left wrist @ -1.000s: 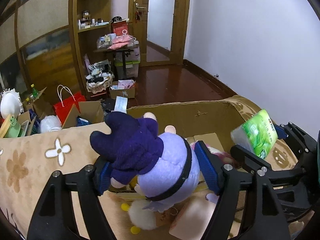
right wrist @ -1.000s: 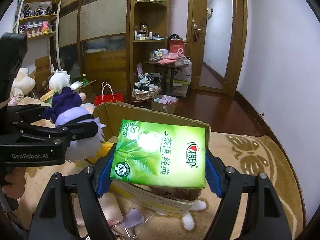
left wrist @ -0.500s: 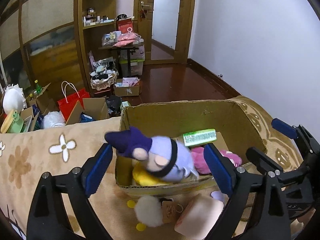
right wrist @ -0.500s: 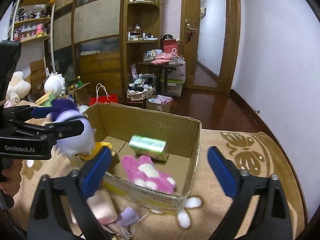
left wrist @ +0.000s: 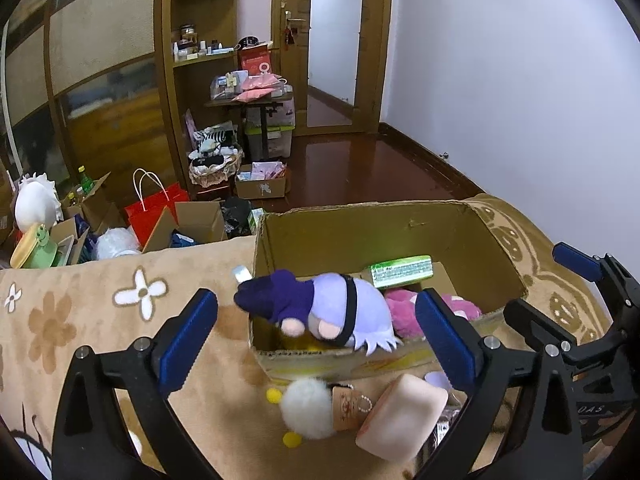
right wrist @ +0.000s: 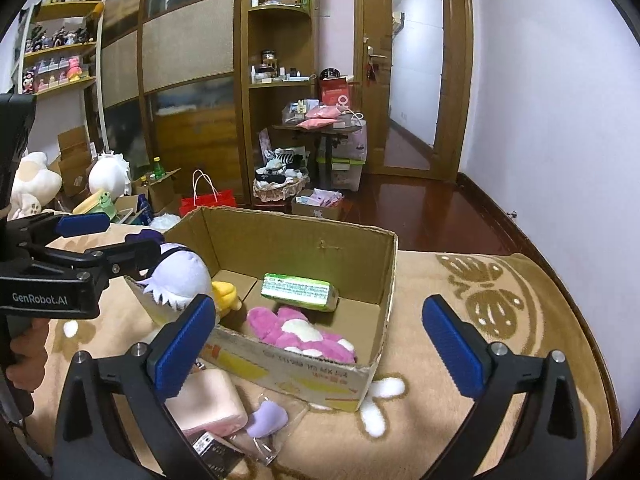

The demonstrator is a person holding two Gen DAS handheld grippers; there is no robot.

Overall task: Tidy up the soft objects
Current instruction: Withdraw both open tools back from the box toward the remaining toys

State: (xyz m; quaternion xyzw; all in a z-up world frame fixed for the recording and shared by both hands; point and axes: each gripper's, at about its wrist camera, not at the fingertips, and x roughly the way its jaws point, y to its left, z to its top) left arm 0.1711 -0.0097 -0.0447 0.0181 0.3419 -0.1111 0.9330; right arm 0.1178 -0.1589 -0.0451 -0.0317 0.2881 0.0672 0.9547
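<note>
An open cardboard box (left wrist: 360,232) (right wrist: 380,320) sits on the beige blanket. A purple plush doll (left wrist: 320,310) (right wrist: 180,276) lies on the box's left near corner. Inside the box lie a green tissue pack (left wrist: 402,271) (right wrist: 300,291), a pink plush (left wrist: 432,310) (right wrist: 300,332) and a yellow plush (right wrist: 226,294). My left gripper (left wrist: 316,340) is open and empty, just in front of the doll. My right gripper (right wrist: 316,344) is open and empty, in front of the box.
In front of the box lie a pink sponge block (left wrist: 402,416) (right wrist: 204,404), a white pompom toy (left wrist: 306,408) and a small purple piece (right wrist: 266,420). Beyond the blanket stand cartons, a red bag (left wrist: 154,206), shelves and a small loaded table (left wrist: 256,100).
Both grippers opened: the left let the purple doll go onto the box corner, and the right let the green tissue pack drop into the box. Both grippers pulled back.
</note>
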